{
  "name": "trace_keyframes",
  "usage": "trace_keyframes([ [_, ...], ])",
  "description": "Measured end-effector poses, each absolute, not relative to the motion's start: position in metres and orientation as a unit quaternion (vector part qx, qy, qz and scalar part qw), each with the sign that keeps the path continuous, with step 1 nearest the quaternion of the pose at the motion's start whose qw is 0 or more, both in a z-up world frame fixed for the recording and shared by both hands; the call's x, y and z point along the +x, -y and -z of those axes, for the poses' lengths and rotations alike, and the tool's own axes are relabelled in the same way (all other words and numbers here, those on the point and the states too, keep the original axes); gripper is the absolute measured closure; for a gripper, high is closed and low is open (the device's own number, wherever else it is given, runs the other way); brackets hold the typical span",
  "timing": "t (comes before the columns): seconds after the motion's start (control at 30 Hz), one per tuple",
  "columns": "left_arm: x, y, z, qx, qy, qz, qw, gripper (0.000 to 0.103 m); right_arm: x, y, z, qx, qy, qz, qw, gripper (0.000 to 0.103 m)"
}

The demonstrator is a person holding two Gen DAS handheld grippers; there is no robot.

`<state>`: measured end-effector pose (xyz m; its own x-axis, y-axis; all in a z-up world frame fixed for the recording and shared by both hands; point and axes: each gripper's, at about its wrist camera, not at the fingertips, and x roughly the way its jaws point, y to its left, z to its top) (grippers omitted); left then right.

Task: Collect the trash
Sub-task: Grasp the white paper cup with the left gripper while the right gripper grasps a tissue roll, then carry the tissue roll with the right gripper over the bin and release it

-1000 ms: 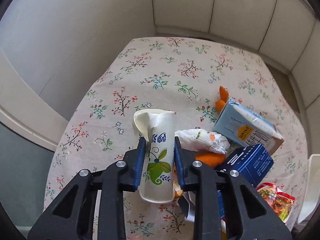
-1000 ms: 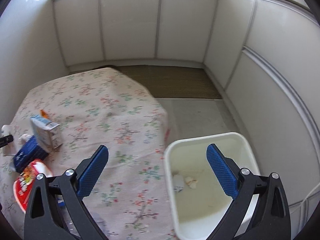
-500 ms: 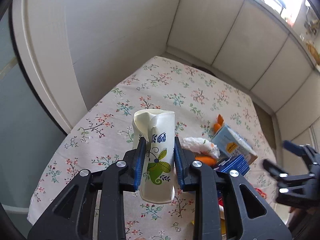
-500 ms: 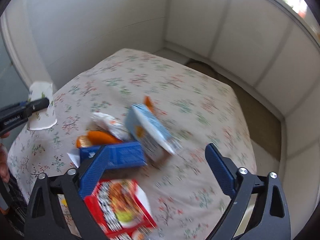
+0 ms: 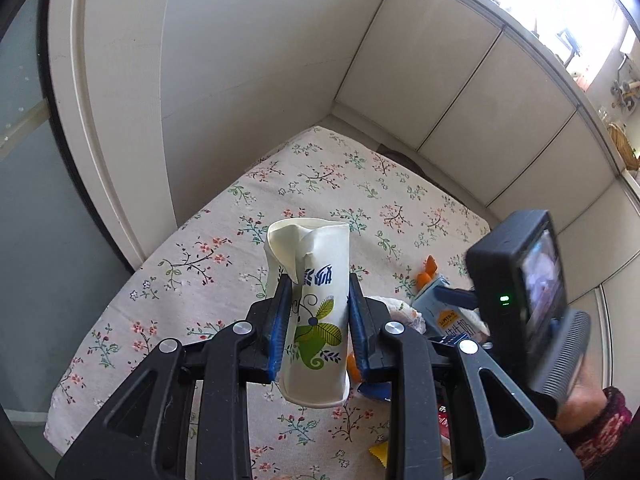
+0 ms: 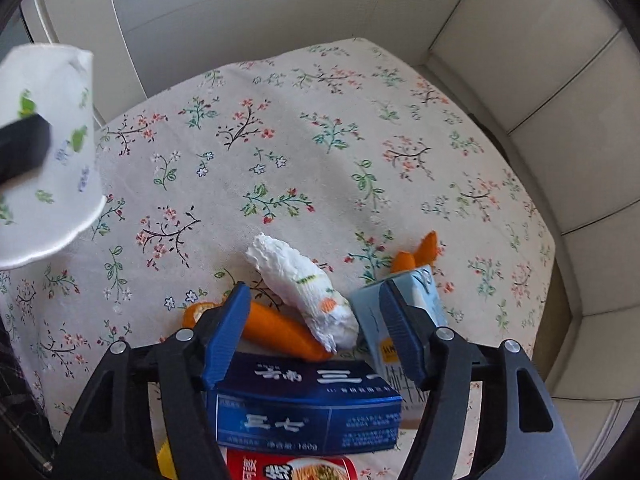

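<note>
Left gripper (image 5: 316, 322): jaws closed on a crumpled paper cup (image 5: 314, 316), pads pressed against both sides; the cup is upright and held above the table (image 5: 192, 280).
Right gripper (image 6: 316, 328): jaws wide, holding nothing; poised low over the trash pile.
Between the right fingers: white crumpled tissue (image 6: 304, 288) lying on an orange peel (image 6: 280, 330).
Just below: dark blue box (image 6: 304, 404), flat on the floral cloth.
Right side: pale blue carton (image 6: 424, 316), touching the right-hand pad.
Bottom edge: red noodle packet (image 6: 288, 468), partly hidden under the blue box.
</note>
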<state>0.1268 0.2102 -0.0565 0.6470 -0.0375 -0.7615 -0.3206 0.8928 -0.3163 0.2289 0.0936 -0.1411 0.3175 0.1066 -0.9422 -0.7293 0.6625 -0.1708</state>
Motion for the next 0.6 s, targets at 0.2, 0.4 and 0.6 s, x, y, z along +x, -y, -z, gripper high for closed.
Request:
trace_keyframes([
  [0.2,0.126,-0.214,0.057,-0.233,-0.418,-0.078,0.875,0.077,0.235,-0.101,0.160,-0.310,-0.530,-0.279,0.738,0.059],
  [0.4,0.130,-0.217,0.059,-0.237,-0.423,-0.079,0.871,0.077,0.236,-0.093,0.157,-0.286,-0.520,-0.269,0.759,0.074],
  [0.6,0.134,-0.216,0.062,-0.242,-0.422,-0.076,0.870,0.077,0.230,-0.084,0.126,-0.251,-0.492,-0.274,0.787,0.074],
])
